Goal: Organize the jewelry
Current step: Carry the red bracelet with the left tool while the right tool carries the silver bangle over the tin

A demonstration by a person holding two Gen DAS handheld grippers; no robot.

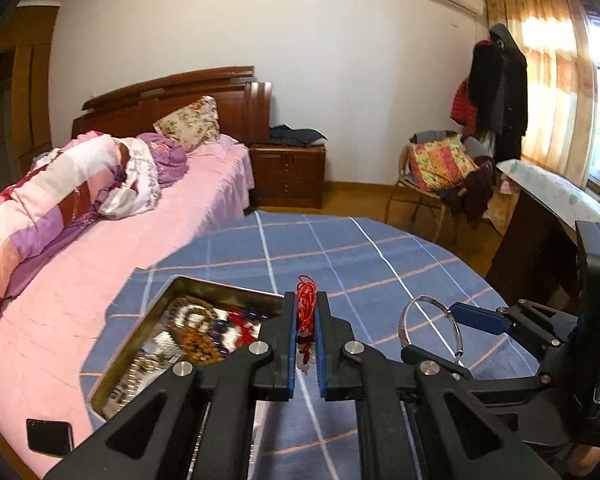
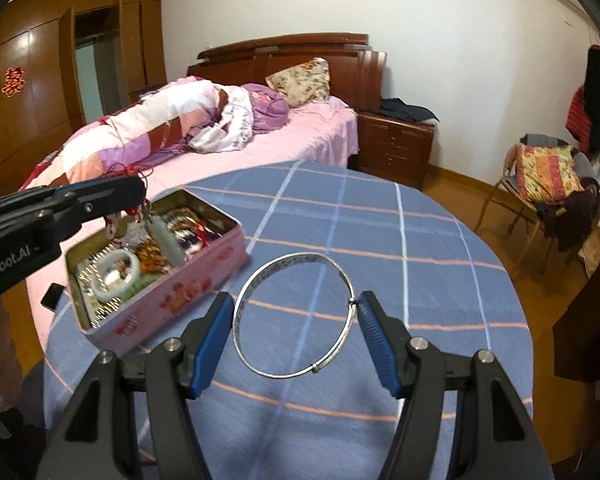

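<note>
Two pieces are in hand. The left gripper (image 1: 306, 334) has its jaws pinched together on a red cord (image 1: 305, 308), whose pale pendant (image 2: 168, 242) dangles over the open tin (image 2: 204, 280). The cord looks light and limp, so it will likely swing and snag; lower it slowly. The right gripper (image 2: 296, 336) spans a silver bangle (image 2: 294, 314), jaws apart with the pads at its outer rim, over the blue cloth (image 2: 420, 240); whether it is lifted or resting, I cannot tell. Thin, stiff and slick, the bangle may spring sideways, so squeeze across its full width.
</note>
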